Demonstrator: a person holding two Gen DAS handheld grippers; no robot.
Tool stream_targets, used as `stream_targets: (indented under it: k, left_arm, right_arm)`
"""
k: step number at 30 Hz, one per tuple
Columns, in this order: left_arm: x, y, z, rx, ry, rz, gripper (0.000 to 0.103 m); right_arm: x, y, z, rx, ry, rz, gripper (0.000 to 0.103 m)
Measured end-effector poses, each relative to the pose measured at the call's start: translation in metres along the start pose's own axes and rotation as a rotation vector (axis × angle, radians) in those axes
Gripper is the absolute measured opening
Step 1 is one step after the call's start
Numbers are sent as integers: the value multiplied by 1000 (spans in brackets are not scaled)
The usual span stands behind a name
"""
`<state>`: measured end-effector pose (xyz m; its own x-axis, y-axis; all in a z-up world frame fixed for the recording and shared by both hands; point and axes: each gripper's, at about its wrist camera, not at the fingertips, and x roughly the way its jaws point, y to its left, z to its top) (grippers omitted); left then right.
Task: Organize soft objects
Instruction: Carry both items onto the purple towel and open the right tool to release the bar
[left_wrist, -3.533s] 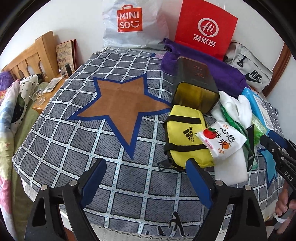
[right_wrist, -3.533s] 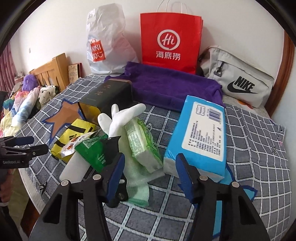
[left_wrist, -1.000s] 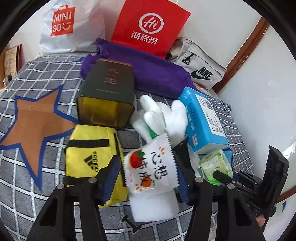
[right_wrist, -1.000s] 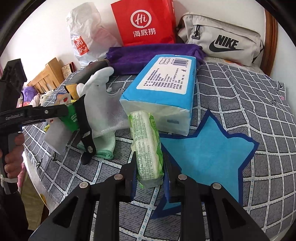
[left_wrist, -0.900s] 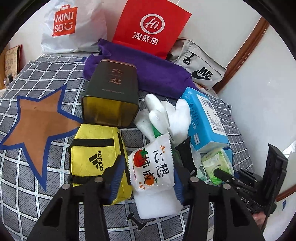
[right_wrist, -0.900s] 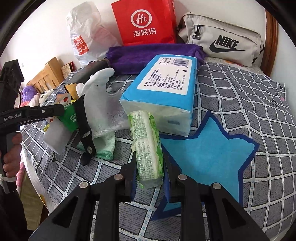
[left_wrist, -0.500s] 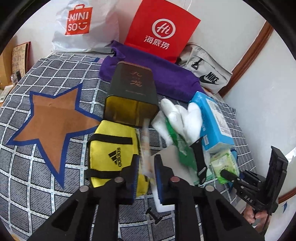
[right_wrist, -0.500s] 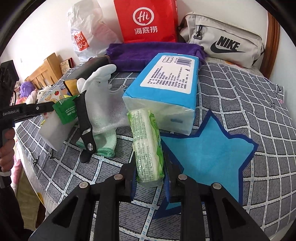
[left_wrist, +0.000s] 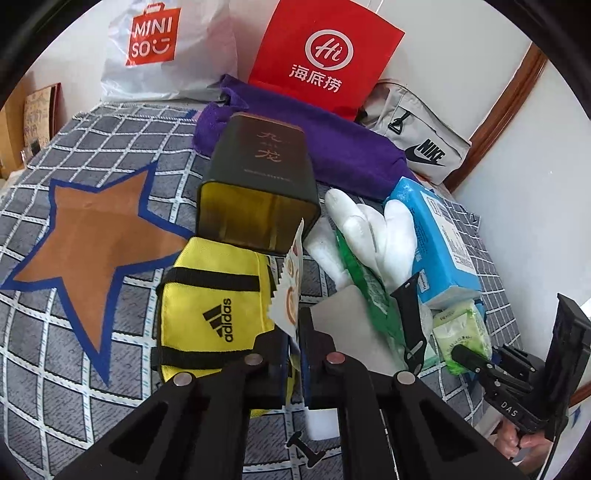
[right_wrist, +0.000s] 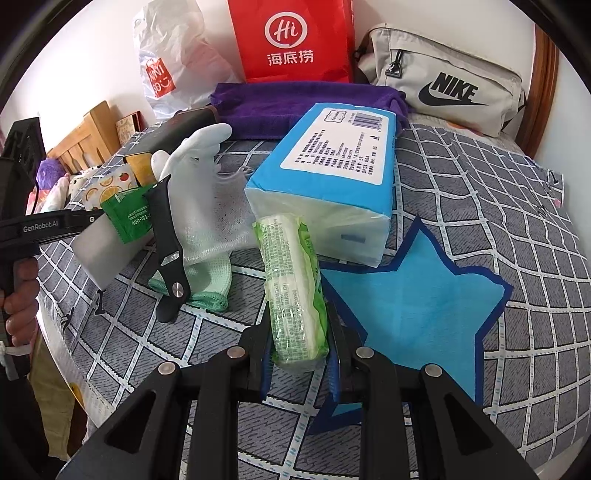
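Left tool (left_wrist: 293, 347): jaws have just been closing, now pinched on the fruit-print packet (left_wrist: 290, 291), which stands edge-on between the pads, lifted above the bed (left_wrist: 74, 369). From the right wrist view the same tool (right_wrist: 92, 220) comes in from the left edge, a hand (right_wrist: 18, 295) on its grip.

Near the bed's front edge, left to right: brown star patch (left_wrist: 99, 251), yellow pouch (left_wrist: 210, 310), white foam block (left_wrist: 343, 332) just beside the packet, green sachet (left_wrist: 365, 291), black watch strap (left_wrist: 412, 321) lying over the white gloves (left_wrist: 373, 236). The dark tin (left_wrist: 258, 192) lies on its side behind the pouch, open end toward the front edge.

Right tool (right_wrist: 299, 354): partly open, clamped on the green tissue pack (right_wrist: 293, 291), held tilted over the bed beside the blue star patch (right_wrist: 413, 295). The blue tissue brick (right_wrist: 332, 177) sits just behind it, touching or not I can't tell.

Along the far edge: white shopping bag (left_wrist: 162, 48), red paper bag (left_wrist: 325, 55), purple towel (left_wrist: 332, 144), grey waist bag (right_wrist: 450, 77).
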<state>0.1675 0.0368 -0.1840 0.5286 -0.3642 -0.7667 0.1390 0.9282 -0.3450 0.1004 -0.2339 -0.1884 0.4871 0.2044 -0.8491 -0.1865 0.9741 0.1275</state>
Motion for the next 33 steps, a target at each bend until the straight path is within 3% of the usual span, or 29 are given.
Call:
stream_targets:
  k: [17, 33]
  left_arm:
    - [-41, 13, 18, -41, -71, 23, 5]
    - [-53, 5, 81, -15, -121, 55, 5]
  right_arm:
    - [-39, 4, 16, 6, -72, 0, 20]
    - [-47, -7, 98, 32, -142, -24, 20]
